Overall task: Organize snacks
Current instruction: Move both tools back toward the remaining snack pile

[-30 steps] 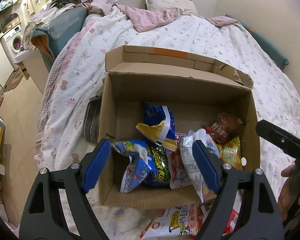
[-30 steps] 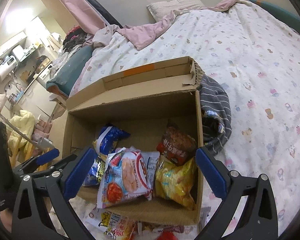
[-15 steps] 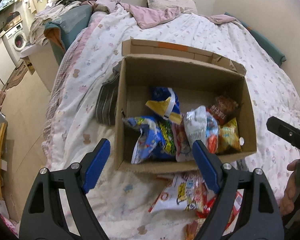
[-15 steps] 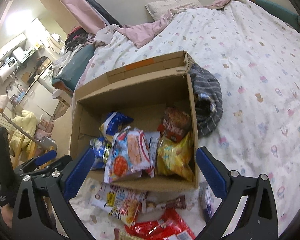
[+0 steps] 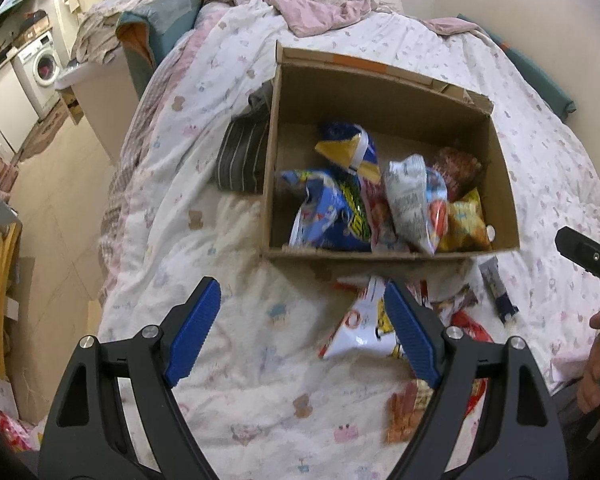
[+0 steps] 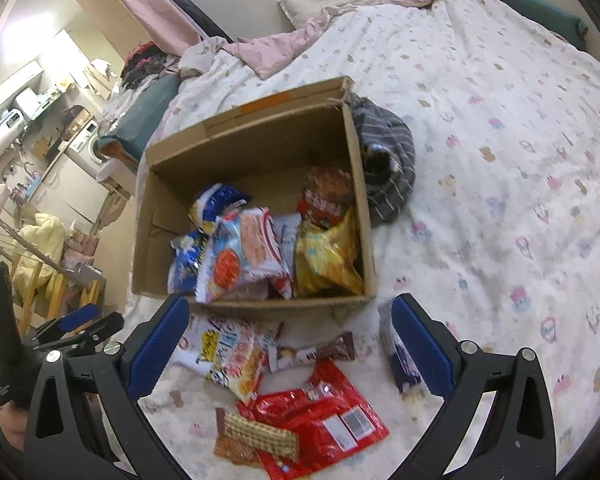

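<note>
Both your grippers, left gripper [image 5: 302, 332] and right gripper [image 6: 288, 344], stood wide, empty. Loose snacks [image 6: 320, 412] lay overlapped on bedspread [image 6: 500, 200], just before cardboard box [image 6: 260, 304]. Risk: you pinched two packets together, or bedding.

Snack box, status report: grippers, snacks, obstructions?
Left gripper and right gripper open, empty. Cardboard box part-filled; red packet and others loose on bedspread. Nothing in the way.
</note>
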A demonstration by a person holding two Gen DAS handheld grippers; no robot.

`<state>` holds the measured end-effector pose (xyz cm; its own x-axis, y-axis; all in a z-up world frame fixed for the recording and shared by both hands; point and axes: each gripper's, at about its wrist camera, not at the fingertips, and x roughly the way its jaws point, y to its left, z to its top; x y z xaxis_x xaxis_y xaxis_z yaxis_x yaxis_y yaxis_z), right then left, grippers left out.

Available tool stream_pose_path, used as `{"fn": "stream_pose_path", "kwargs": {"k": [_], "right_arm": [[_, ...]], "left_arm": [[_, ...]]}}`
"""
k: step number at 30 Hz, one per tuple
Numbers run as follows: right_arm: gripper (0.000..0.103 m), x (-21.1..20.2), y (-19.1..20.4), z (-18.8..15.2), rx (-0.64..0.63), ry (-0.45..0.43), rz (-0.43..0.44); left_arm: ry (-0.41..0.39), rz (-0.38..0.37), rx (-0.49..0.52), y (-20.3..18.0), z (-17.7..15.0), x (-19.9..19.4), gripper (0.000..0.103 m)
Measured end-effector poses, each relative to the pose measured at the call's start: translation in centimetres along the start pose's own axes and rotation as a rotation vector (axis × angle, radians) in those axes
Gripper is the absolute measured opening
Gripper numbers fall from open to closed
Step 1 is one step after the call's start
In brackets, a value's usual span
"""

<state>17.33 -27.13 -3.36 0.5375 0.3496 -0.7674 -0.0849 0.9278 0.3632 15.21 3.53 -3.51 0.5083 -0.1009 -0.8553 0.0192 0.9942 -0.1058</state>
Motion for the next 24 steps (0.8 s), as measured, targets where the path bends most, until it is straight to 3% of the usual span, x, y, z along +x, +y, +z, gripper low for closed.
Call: {"fn": "stream_pose_path", "kwargs": {"k": [4, 11, 14, 17, 21, 24], "right_arm": [[0.103, -0.1, -0.8, -1.4, 0.001, 0.029, -0.037], [0.103, -0.5, -2.9, -3.4, 0.027, 0.063, -0.072], [0.103, -0.5, -3.8, -3.7, 0.054, 0.072, -0.085], [0.103, -0.5, -4.3, -3.7, 0.083, 0.077, -0.082], [0.103, -0.5, -4.4, -3.4, 0.08, 0.071, -0.085], [0.103, -0.4, -4.7, -3.3, 0.085, 0.072, -0.091]], "left_arm": [[0.059, -0.035, -0.05, 0.9, -1.3, 0.6, 0.082], [0.189, 0.009, -0.135, 2.4, -3.6, 3.2, 0.082], [0.27, -0.043, -0.197, 2.6, -4.4, 4.8, 0.082], [0.271, -0.072, -0.242, 2.6, -4.1, 5.3, 0.082], [0.267, -0.114, -0.208, 0.6, -2.7, 6.1, 0.082], [0.331, -0.146, -0.159, -1.9, -1.9, 8.5, 0.082]]}}
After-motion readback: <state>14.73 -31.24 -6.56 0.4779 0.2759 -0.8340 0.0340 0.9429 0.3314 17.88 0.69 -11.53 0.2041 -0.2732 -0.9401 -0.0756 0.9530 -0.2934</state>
